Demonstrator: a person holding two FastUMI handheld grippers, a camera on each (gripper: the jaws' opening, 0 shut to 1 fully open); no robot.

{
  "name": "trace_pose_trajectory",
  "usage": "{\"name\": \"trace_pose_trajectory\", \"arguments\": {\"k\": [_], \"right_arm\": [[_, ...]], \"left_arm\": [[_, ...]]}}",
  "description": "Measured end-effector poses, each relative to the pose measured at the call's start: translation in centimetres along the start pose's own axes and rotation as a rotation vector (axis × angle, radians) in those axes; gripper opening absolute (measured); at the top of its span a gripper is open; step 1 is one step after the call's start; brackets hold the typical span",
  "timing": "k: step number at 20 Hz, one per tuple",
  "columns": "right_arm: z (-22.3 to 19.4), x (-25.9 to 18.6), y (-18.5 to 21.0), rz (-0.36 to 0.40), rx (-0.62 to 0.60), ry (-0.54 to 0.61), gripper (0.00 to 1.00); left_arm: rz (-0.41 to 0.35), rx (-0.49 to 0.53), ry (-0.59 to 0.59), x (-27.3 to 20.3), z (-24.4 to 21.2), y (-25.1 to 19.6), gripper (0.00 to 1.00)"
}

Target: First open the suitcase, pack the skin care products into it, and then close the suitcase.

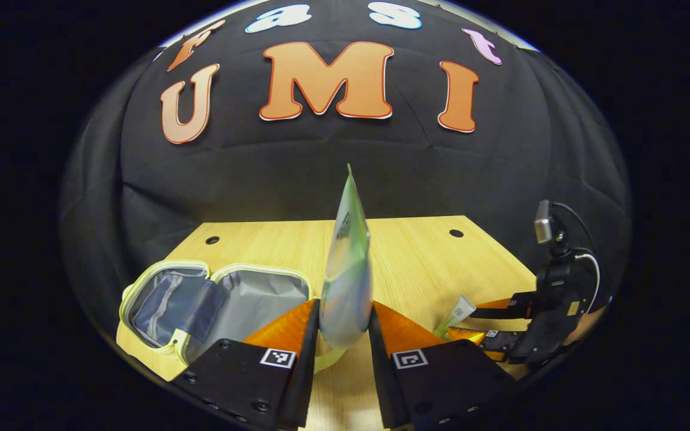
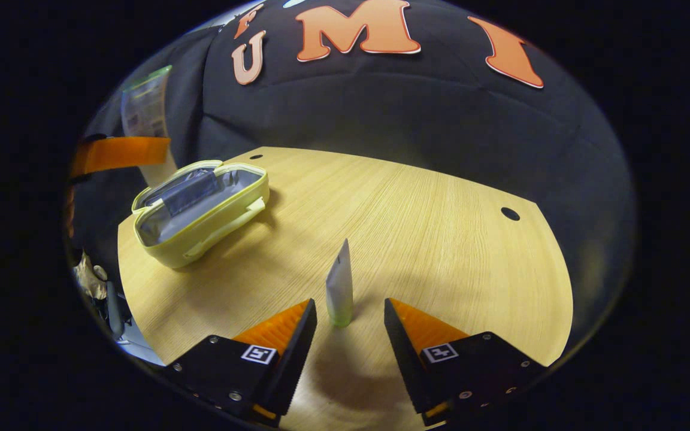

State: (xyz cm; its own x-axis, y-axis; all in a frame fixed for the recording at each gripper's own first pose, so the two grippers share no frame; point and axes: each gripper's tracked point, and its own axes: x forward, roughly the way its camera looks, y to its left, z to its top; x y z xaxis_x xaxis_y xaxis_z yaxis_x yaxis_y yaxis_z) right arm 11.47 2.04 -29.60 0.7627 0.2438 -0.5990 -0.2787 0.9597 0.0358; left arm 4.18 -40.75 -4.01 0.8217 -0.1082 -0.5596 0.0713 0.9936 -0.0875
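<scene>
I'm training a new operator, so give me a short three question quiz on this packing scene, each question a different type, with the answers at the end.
1. True or false: the case lies open on the table.
2. What does the left gripper hold? A) a pouch B) a brush C) a lid
3. Fill in: the small tube stands between the right gripper fingers, which are ____.

Key: 1 true. 2 A, the pouch is clamped upright between both fingers. 3 open, not touching the tube.
</scene>
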Motion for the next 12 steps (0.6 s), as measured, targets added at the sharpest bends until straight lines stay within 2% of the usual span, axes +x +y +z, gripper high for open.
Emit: {"name": "trace_pose_trajectory", "arguments": {"k": [1,6,10,12], "right_arm": [[0.2,0.3,0.2,0.000,0.006,-0.002,0.68],[-0.3,2.5,0.5,0.010,0.035,0.023,0.52],[-0.4,2.8,1.0,0.020,0.090,0.035,0.31],[0.3,2.3,1.0,0.025,0.090,0.015,0.33]], "left_arm": [[0.015,0.004,0.003,-0.4,0.1,0.6,0.45],[0.074,-0.005,0.018,-2.2,0.5,3.1,0.45],[0.113,0.003,0.037,-3.3,-0.1,5.2,0.44],[0.129,-0.003,0.036,-3.7,-0.2,6.0,0.44]]}}
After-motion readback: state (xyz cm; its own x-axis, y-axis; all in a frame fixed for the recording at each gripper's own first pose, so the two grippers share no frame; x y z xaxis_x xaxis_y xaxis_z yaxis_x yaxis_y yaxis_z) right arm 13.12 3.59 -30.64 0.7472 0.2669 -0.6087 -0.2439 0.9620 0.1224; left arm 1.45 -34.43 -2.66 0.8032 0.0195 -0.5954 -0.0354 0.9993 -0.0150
